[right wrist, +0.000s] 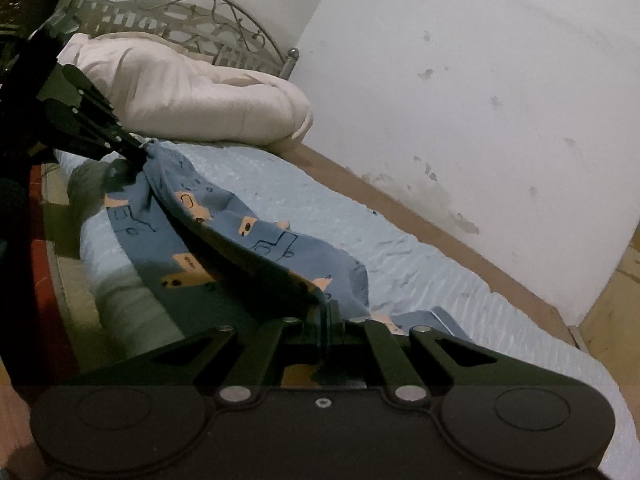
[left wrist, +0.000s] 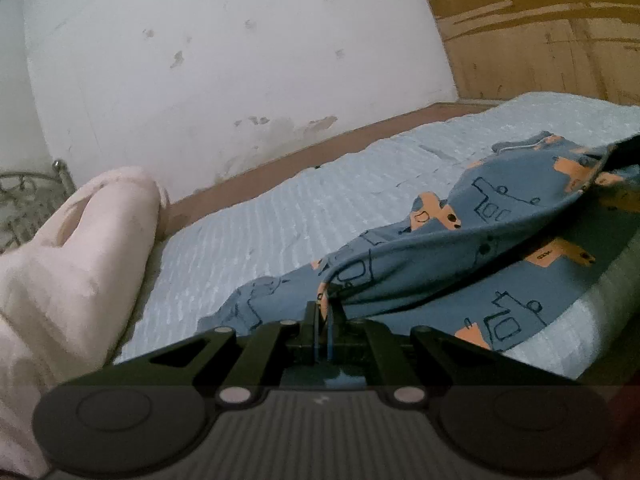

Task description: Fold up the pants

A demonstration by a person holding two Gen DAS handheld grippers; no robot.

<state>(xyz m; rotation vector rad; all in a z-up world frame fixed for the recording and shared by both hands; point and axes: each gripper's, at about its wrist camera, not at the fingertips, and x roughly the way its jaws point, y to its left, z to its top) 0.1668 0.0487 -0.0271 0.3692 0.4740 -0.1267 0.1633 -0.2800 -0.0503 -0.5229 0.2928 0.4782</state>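
The pants (left wrist: 460,248) are blue with orange and outlined truck prints and lie on the light blue bed sheet (left wrist: 280,220). My left gripper (left wrist: 325,308) is shut on one edge of the pants, lifting it off the bed. My right gripper (right wrist: 326,308) is shut on the other end of the same edge of the pants (right wrist: 256,240). The cloth stretches taut between the two. The left gripper also shows in the right wrist view (right wrist: 138,152), pinching the fabric at the left. The lower layer of the pants rests on the bed.
A pale pink folded duvet (right wrist: 192,96) lies at the head of the bed by the metal headboard (right wrist: 180,12). A stained white wall (left wrist: 240,60) runs along the far side. A wooden panel (left wrist: 540,32) stands at the foot. The bed's near edge drops off below the grippers.
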